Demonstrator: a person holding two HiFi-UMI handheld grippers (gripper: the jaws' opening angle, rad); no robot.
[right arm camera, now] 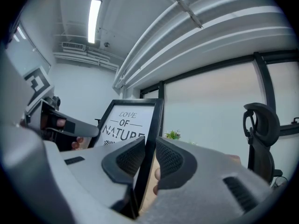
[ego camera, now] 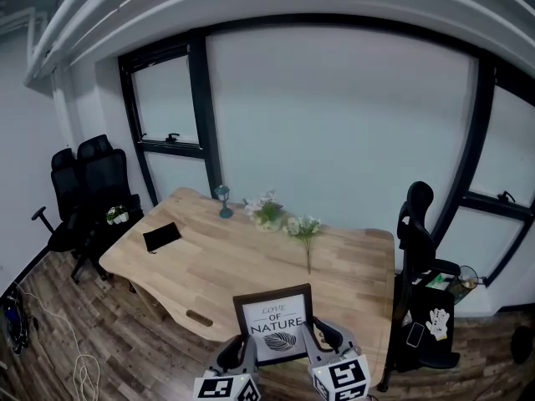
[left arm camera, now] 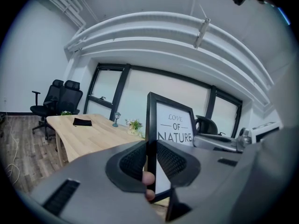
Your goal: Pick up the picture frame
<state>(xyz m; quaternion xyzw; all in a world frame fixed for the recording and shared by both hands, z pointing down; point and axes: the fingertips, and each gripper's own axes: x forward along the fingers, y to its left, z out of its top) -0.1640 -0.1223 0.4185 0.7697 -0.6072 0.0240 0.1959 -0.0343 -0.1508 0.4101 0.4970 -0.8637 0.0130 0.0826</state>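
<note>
The right gripper [right arm camera: 150,158] has its two dark pads pressed on the right edge of the picture frame [right arm camera: 124,124], one pad on each side. The frame says LOVE OF NATURE. At nine o'clock the left gripper [right arm camera: 86,129] reaches to the frame's other edge. A black chair [right arm camera: 259,134] is at three o'clock. A long lamp [right arm camera: 94,14] glows at eleven o'clock. Some small flowers [right arm camera: 173,135] peek out just right of the frame.

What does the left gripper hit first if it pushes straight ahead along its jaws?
The left gripper is already shut on the black picture frame, which would travel along. Beyond, probably the small white-flower pot on the light wooden table; depth unclear.
</note>
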